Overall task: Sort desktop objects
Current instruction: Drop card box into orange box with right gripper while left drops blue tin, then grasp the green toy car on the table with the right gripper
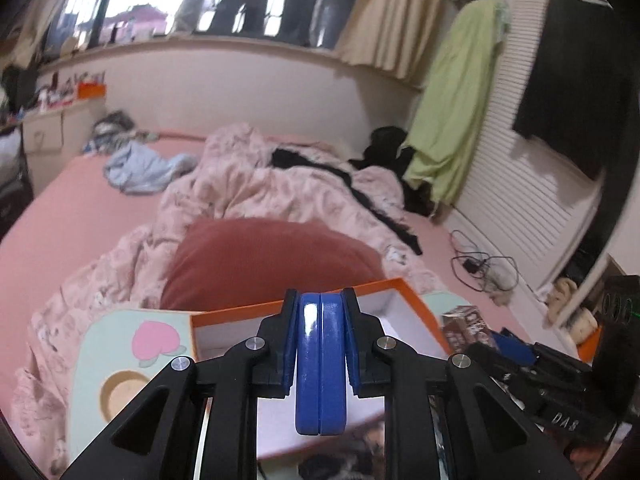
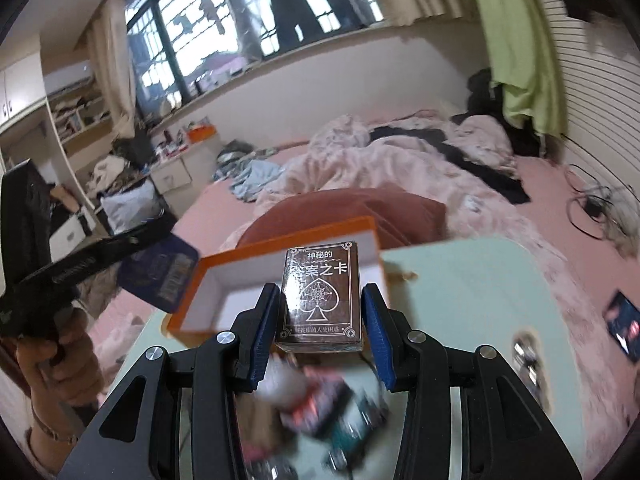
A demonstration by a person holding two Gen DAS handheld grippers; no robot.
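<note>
Card box (image 2: pixel 320 298) stands upright, long axis vertical, clamped between the right gripper (image 2: pixel 320 320) jaws, just short of the orange box (image 2: pixel 280 248) at the worktop's (image 2: pixel 460 280) far edge. Left gripper (image 1: pixel 320 344) jaws pinch a blue tin (image 1: pixel 320 364) edge-on, equally near.

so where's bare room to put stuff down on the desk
The orange box is bare white inside. The green desktop right of the card box is bare out toward the phone. Crowded: the jumble of small things under the right tongs.
</note>
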